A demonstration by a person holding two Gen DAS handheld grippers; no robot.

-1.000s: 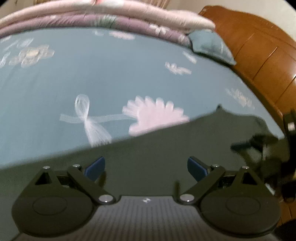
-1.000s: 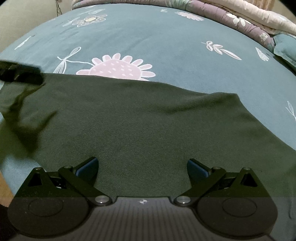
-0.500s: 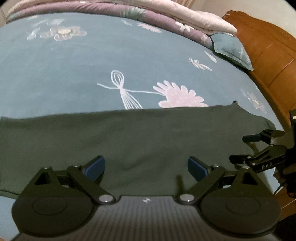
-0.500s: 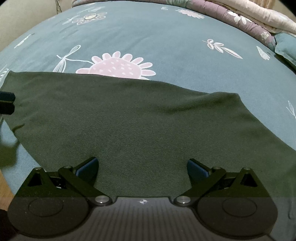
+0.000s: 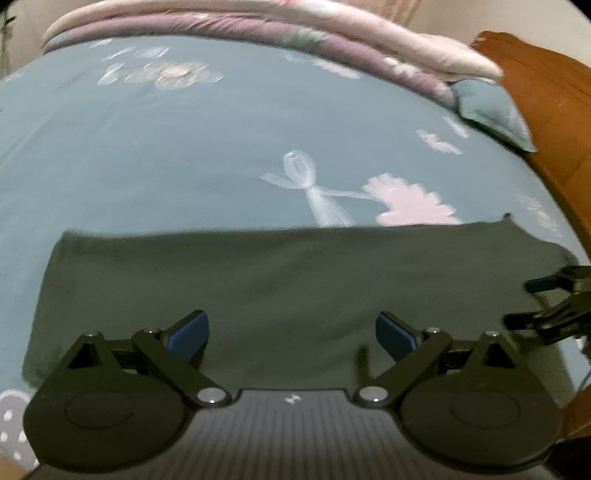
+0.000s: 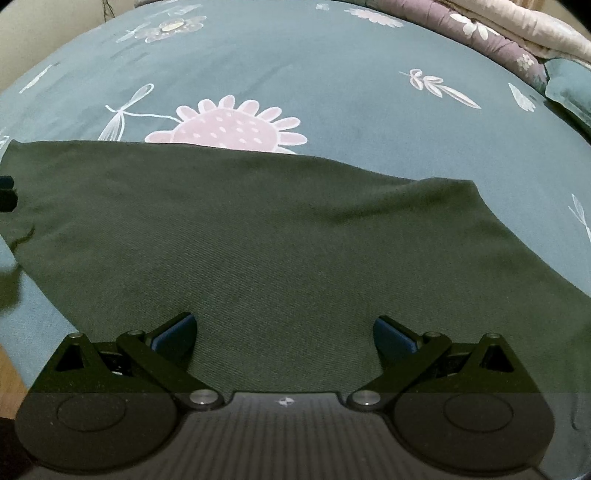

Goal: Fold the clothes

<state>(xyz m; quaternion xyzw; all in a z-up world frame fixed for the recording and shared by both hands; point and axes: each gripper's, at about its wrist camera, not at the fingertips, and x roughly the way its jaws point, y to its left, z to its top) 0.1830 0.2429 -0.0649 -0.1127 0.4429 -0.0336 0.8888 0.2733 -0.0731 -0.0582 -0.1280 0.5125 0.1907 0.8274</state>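
Observation:
A dark green garment lies flat on the teal flowered bedsheet, spread as a wide band. My left gripper hovers over its near edge, open, nothing between the blue pads. In the right wrist view the same green garment fills the middle, and my right gripper is open above it with nothing held. The right gripper's fingers show at the right edge of the left wrist view, by the garment's right end. A dark tip of the left gripper peeks in at the left edge.
A folded pink and purple quilt and a teal pillow lie at the far side of the bed. A brown wooden headboard stands at the right. The sheet beyond the garment is bare.
The left gripper has pulled back and swung left, so the garment's left end now shows lying flat. The cloth that hung lifted at the left a second ago now lies down. The right gripper barely moved.

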